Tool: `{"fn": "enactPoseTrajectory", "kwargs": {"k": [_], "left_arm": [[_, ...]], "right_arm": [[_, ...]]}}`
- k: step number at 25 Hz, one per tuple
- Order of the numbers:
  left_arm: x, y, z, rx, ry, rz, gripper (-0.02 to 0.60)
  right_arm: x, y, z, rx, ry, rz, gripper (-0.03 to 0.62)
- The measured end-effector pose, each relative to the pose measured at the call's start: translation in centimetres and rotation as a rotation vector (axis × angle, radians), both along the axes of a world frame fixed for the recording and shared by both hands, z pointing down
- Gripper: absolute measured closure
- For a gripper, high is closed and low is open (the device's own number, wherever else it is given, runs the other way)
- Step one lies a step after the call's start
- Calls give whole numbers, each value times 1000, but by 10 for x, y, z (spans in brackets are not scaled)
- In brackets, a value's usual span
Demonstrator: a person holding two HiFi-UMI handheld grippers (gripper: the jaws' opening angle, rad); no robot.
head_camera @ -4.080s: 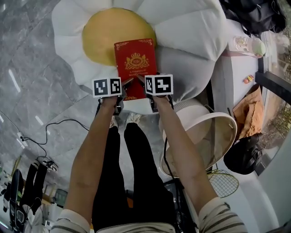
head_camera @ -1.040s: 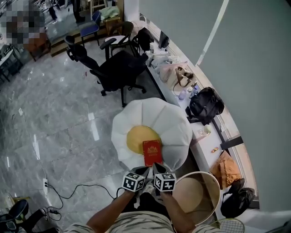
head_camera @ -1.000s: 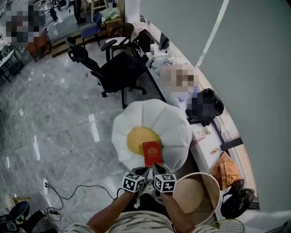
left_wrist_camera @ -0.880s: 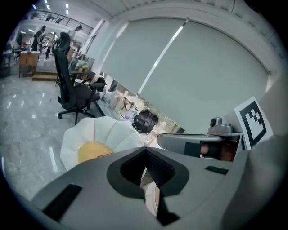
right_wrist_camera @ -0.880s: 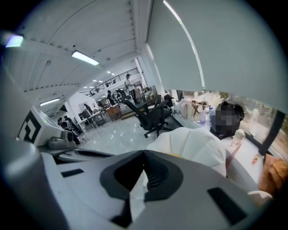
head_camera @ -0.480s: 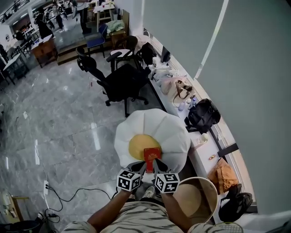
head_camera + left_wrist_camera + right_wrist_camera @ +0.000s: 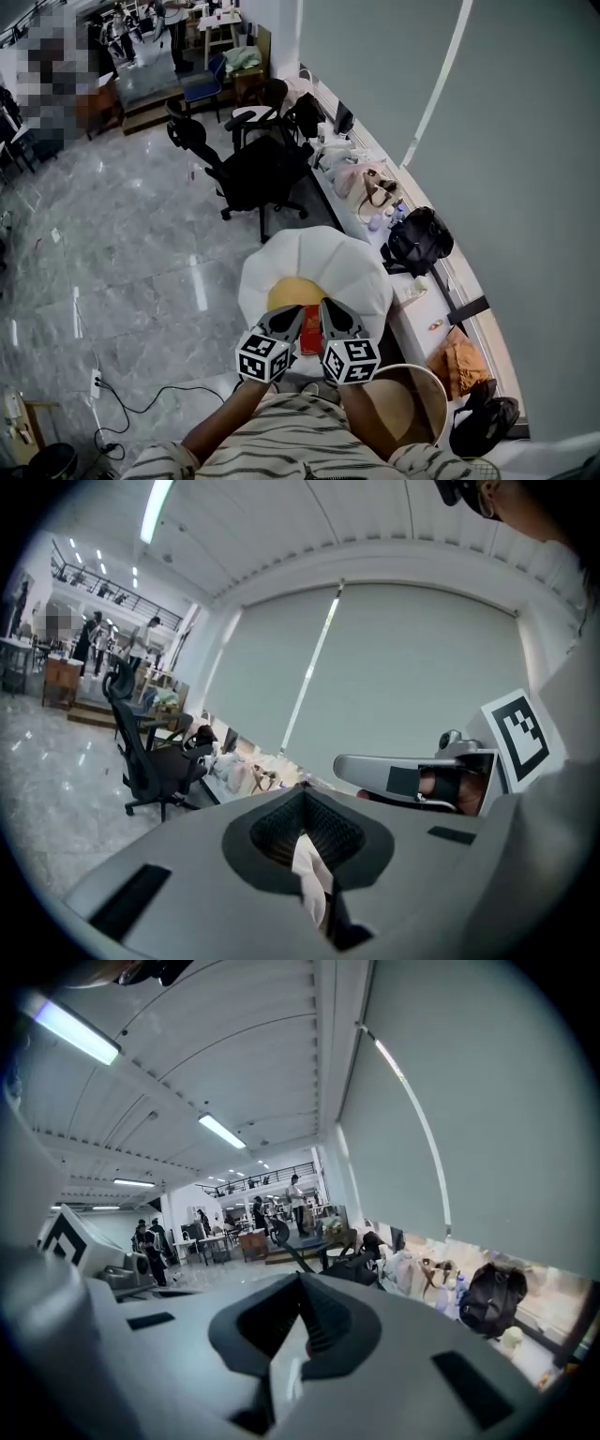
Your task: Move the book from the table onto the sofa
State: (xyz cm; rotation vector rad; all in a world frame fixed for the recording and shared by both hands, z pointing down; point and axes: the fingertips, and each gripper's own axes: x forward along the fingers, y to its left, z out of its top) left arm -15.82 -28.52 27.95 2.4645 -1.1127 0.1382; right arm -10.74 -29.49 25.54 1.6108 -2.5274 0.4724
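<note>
Book [image 7: 310, 330]: the red cover lies flat on the sofa, at the near edge of its yellow centre. Only a narrow strip of it shows between the two tools.
Sofa [image 7: 323, 262]: white, shaped like a flower, standing on the marble floor [image 7: 122, 272]. It carries the book and nothing else that I can see.
Left hand-held gripper [image 7: 287, 319]: its jaws are closed together with nothing between them. It is held in the air above the book and does not touch it.
Right hand-held gripper [image 7: 336, 316]: also closed and empty, beside the left one and equally free of the book.
Worktop [image 7: 408, 412]: probably the round beige piece with a rim, just beside the sofa. No book is on the part that shows.
Done: the book is on the sofa and released, so I judge the transfer complete.
Left: as far as I can judge, nothing more than taking both tools away. The book looks stable where it lies.
</note>
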Motion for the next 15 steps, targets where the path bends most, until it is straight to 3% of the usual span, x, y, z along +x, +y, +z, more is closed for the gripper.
{"fn": "enactPoseTrajectory", "kwargs": {"k": [11,15], "left_arm": [[-2,-11,-63,211,-11,-66,577],[-5,-13,-64,226,1,-85,577]], "right_arm": [[-5,-8,-56,160,11,-2,582],[-9,-9,-59,185,23,-17,582]]}}
